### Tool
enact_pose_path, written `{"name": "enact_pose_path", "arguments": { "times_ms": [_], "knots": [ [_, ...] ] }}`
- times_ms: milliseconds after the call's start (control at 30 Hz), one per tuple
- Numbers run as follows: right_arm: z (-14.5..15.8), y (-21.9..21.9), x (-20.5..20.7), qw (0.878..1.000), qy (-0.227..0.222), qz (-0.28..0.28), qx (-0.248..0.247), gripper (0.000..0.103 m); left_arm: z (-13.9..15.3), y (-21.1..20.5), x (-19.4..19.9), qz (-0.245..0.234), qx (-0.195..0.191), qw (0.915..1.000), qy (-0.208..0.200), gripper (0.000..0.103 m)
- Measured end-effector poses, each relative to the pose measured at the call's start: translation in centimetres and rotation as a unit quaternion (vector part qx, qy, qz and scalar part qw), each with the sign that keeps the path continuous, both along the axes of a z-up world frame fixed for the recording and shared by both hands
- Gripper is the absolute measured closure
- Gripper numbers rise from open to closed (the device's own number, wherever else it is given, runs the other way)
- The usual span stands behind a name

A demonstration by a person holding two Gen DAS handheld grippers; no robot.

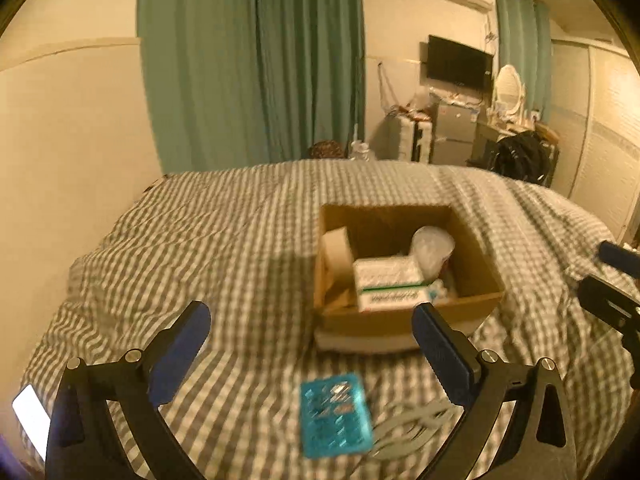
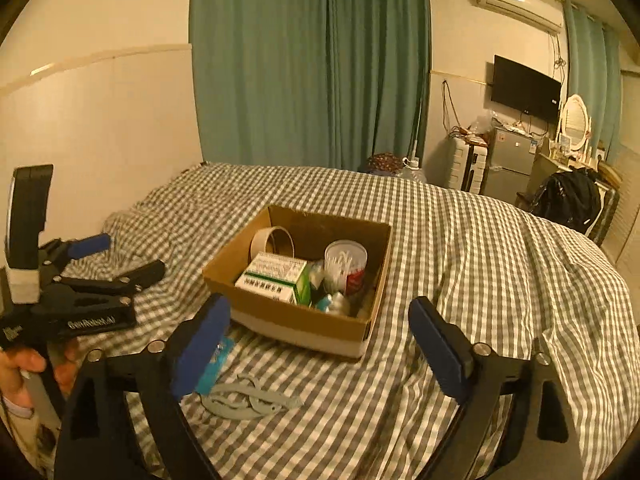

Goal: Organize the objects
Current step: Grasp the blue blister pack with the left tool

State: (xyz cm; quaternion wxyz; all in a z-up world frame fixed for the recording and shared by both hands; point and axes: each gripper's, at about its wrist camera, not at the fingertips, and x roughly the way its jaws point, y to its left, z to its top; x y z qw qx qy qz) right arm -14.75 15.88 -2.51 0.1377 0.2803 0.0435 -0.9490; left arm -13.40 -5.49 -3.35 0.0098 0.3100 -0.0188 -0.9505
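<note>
- The left hand-held gripper (image 1: 310, 344) hovered above the near bed (image 1: 240, 220), its blue pads spread wide and holding nothing.
- A teal blister pack (image 1: 335, 416) lay flat just near of the cardboard box (image 1: 404, 322); probably light, thin and slippery, best pinched by an edge.
- Beside it to the right lay a grey hair clip (image 2: 250, 398), likely stiff and light, graspable across its middle.
- The right hand-held gripper (image 2: 320, 334) also stood wide apart and empty.

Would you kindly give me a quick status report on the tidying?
Both grippers, left and right, open, empty. Blue packet and grey hooks lie on the bed, outside the box. Nothing in the way.
</note>
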Motion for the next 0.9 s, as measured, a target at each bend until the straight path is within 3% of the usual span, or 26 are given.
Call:
{"name": "enact_pose_path", "arguments": {
  "times_ms": [200, 433, 567, 767, 900],
  "knots": [
    [-4.3, -0.8, 0.1, 0.999, -0.033, -0.017, 0.011, 0.011, -3.3, -1.9, 1.7, 0.01, 0.026, 0.9994, -0.02, 0.0],
    [-9.3, -1.6, -1.4, 0.997, -0.07, -0.022, 0.028, 0.011, -8.2, -2.3, 0.8, 0.03, 0.043, 0.9964, -0.066, 0.0],
    [-11.0, -1.4, -1.9, 0.996, -0.087, -0.022, 0.025, 0.011, -10.4, -1.2, 0.2, 0.024, 0.029, 0.9963, -0.077, 0.0],
    [-12.9, -1.1, -2.8, 0.995, -0.096, -0.022, 0.029, 0.011, -13.0, 0.8, -0.5, 0.017, -0.022, 0.9955, -0.09, 0.0],
    [-14.2, -0.7, -3.6, 0.993, -0.112, -0.02, 0.021, 0.011, -15.4, 1.1, -2.1, 0.006, 0.005, 0.9899, -0.142, 0.0]
  ]
}}
